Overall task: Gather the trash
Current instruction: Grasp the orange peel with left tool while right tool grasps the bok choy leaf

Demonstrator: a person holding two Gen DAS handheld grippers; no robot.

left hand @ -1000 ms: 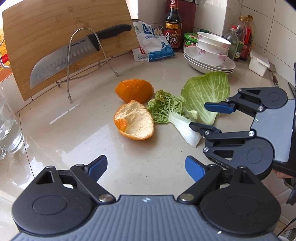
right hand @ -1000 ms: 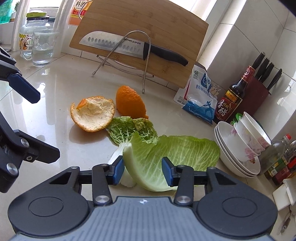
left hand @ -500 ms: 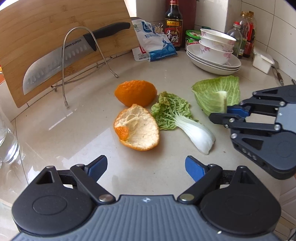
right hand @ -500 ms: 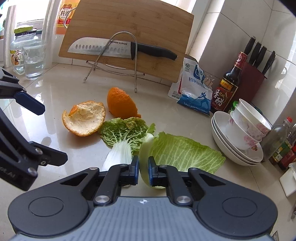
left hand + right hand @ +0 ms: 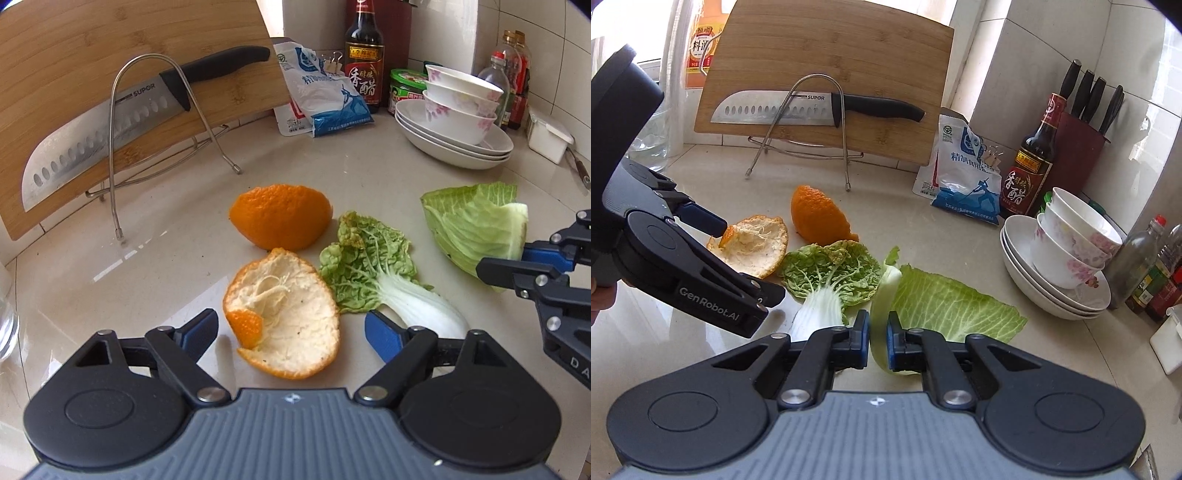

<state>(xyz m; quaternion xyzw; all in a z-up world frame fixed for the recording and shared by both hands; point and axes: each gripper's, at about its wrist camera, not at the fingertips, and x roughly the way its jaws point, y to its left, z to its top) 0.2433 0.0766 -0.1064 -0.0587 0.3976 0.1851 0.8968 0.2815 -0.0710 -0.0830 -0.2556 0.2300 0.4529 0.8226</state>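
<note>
Pale glossy surface point(image 5: 155, 266) carries everything. Big wooden cutting board point(image 5: 834, 74) leans at far side in a wire rack point(image 5: 812, 122), w/ a black-handled knife point(image 5: 812, 107) lying across its face. Far right: stack of white plates & floral bowls point(image 5: 1067, 258), dark vinegar bottle point(image 5: 1032, 162) by a red knife block point(image 5: 1078, 147), white-blue salt bag point(image 5: 964, 173) left of the bottle.

Trash sits mid-surface. Flat cabbage leaf point(image 5: 949, 302) is rightmost; right gripper point(image 5: 877, 336) is clamped narrow on its thick pale stem end, near edge of leaf folded up between the pads. In left wrist view that leaf point(image 5: 472, 225) shows lifted at the stem, off to the right. Crinkly napa leaf point(image 5: 373, 273) lies just left of it, white stalk pointing near. Two orange peels left of napa: domed peel point(image 5: 280, 214) skin-up, farther back; open peel point(image 5: 284, 314) pith-up, nearer, just touching the napa.

Left gripper point(image 5: 291, 332) is fairly wide, jaws have just been closing in; the open peel lies between its fingers, pads not pressing it. From right wrist view, left gripper point(image 5: 746, 266) angles down over that peel point(image 5: 753, 247), far finger at the peel's rim.
</note>
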